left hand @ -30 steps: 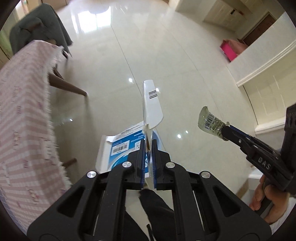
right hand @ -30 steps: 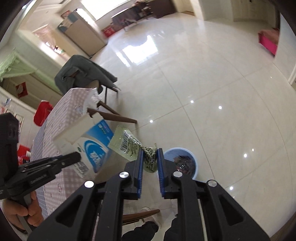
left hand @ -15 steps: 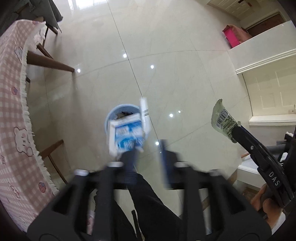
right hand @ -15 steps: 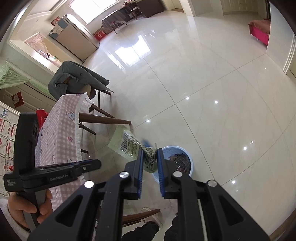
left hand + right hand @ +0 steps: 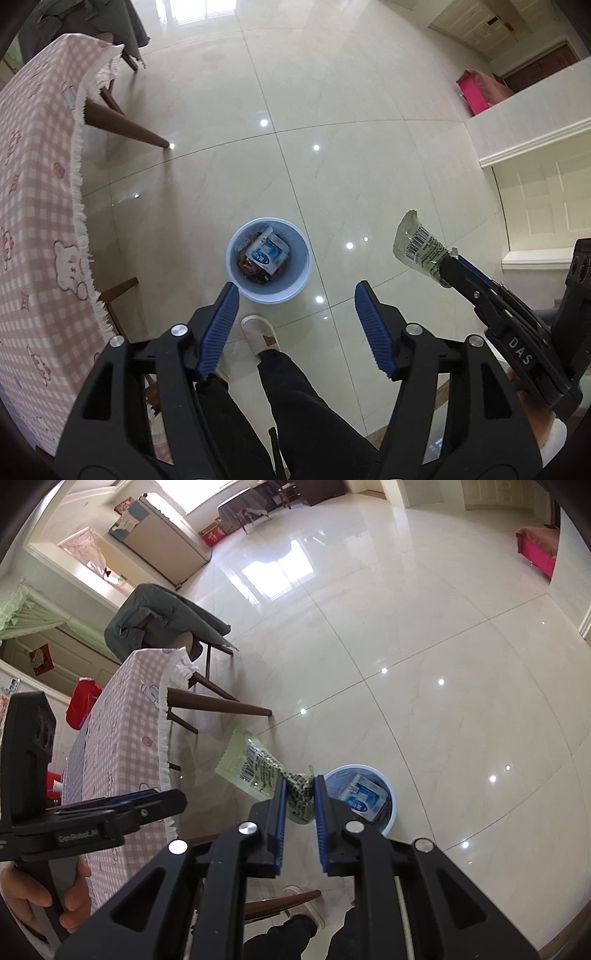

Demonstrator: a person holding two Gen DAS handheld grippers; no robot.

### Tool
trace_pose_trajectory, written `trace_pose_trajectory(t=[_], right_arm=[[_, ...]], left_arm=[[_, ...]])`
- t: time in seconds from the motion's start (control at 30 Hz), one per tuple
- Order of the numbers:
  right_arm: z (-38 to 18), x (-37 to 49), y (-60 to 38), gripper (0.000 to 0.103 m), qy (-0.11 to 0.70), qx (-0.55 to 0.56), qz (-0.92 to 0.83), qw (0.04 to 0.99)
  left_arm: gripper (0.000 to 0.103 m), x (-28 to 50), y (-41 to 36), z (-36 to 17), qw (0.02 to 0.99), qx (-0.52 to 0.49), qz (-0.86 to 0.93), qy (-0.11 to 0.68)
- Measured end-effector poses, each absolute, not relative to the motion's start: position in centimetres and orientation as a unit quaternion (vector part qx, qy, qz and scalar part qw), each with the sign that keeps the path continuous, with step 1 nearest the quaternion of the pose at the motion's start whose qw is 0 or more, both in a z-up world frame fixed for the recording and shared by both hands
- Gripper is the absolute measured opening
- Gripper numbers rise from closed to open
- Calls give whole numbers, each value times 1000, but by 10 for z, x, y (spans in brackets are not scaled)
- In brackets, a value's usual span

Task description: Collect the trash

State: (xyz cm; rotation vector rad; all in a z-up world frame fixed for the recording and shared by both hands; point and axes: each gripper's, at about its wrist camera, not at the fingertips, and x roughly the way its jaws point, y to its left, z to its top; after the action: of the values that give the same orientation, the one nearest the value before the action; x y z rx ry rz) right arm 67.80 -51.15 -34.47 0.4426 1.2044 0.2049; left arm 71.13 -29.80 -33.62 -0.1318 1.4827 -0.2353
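in the left wrist view we see our left gripper at the bottom of the frame with its blue-padded jaws spread wide and nothing between them. just above the gap, near the centre of the frame, a pale blue bin stands on the glossy tiled floor, and a blue and white carton lies inside it on top of darker scraps. at the right edge of that frame the right gripper pinches a clear greenish wrapper with a barcode, held in the air well apart from the bin. in the right wrist view the same right gripper fills the bottom, jaws clamped on the wrapper, which sticks out toward the left of centre (its far end looks crumpled). the bin sits just right of the fingertips. a table with a pink checked cloth runs down the left side, and our white slipper shows below the bin.
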Motion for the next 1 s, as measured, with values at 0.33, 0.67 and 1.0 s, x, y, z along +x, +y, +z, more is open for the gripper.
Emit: trace_pose_trajectory(t=[0.33,0.67,1.0], right_arm=[[-347,681,-489,15,571,187,120,790],[-347,688,-473,21,588,194,139,773],[-322,675,-452,23,582,162,149,783]], left_arm=[[70,699,-275,-321,741,-62,-73,664],[73,679,-249,-306,757,-80,-49,646],[74,638,-223,-269,784,-82,-27,614]])
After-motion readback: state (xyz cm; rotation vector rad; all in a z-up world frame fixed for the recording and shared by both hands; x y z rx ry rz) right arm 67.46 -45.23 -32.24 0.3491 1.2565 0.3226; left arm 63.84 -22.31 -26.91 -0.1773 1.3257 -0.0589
